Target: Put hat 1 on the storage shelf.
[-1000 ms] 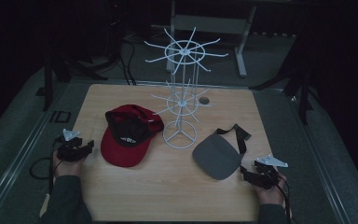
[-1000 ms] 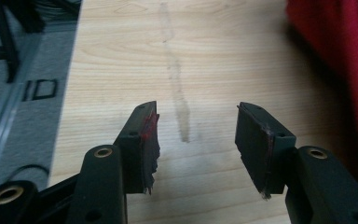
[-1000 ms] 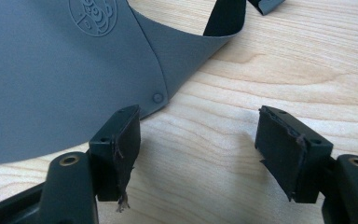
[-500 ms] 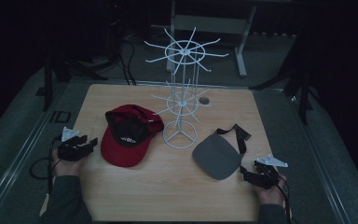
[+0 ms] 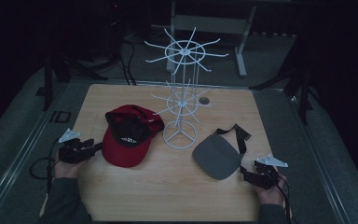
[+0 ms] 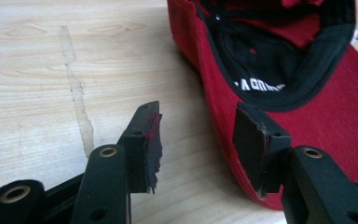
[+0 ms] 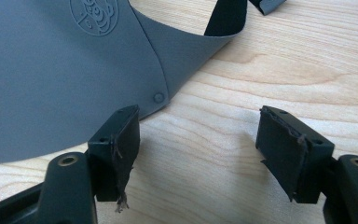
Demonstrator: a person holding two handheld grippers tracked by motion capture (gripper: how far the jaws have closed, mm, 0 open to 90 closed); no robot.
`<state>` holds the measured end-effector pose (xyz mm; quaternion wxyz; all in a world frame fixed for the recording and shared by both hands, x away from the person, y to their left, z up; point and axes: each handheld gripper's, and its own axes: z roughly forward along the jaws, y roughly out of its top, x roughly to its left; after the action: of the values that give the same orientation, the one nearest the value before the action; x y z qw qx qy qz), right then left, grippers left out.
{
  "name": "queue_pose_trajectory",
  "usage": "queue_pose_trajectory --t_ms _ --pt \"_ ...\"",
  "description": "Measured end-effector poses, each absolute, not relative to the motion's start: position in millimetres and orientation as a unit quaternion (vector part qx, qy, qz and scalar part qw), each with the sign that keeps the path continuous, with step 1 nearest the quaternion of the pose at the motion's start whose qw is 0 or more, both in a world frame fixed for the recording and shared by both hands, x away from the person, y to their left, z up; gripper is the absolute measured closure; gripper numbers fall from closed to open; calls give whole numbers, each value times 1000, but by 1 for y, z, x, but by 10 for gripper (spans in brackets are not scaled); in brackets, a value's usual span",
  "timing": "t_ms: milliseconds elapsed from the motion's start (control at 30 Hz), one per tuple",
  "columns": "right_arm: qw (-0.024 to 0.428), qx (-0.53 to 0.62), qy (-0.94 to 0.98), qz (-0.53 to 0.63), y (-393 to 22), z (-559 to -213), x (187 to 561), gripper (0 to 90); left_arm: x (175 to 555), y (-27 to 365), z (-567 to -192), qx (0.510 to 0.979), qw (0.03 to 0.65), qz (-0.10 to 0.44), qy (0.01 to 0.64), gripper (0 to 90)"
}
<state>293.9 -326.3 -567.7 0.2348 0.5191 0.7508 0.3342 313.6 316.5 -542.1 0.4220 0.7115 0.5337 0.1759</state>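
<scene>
From above, your left hand-held gripper nears the red cap on the worktop. Its own view: jaws apart, cap lettering cut off. Your right hand-held gripper gapes empty beside the grey visor, strap partly cropped.

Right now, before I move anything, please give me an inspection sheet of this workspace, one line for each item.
Surface: wooden table, pale, with a small round hole near the far edge.
Job's things: red cap lying underside up at left; grey visor with black strap at right; white wire rack upright between them.
Clutter: nothing seen.
Grippers: left gripper jaws open, beside the cap's brim; right gripper jaws open, at the visor's edge, holding nothing.
Cables: black cable looping off the table's left edge.
Surroundings: dark room, grey floor, metal frame legs behind.
</scene>
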Motion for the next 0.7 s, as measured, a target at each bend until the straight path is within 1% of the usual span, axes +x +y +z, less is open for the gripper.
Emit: queue_pose_trajectory --t_ms 233,367,700 --pt "235 519 751 334 -326 -568 294 301 314 314 -548 725 411 143 534 520" --pt "235 519 751 334 -326 -568 294 301 315 311 -549 733 415 125 524 519" --pt "235 519 751 334 -326 -568 294 301 324 295 -556 765 400 76 499 519"
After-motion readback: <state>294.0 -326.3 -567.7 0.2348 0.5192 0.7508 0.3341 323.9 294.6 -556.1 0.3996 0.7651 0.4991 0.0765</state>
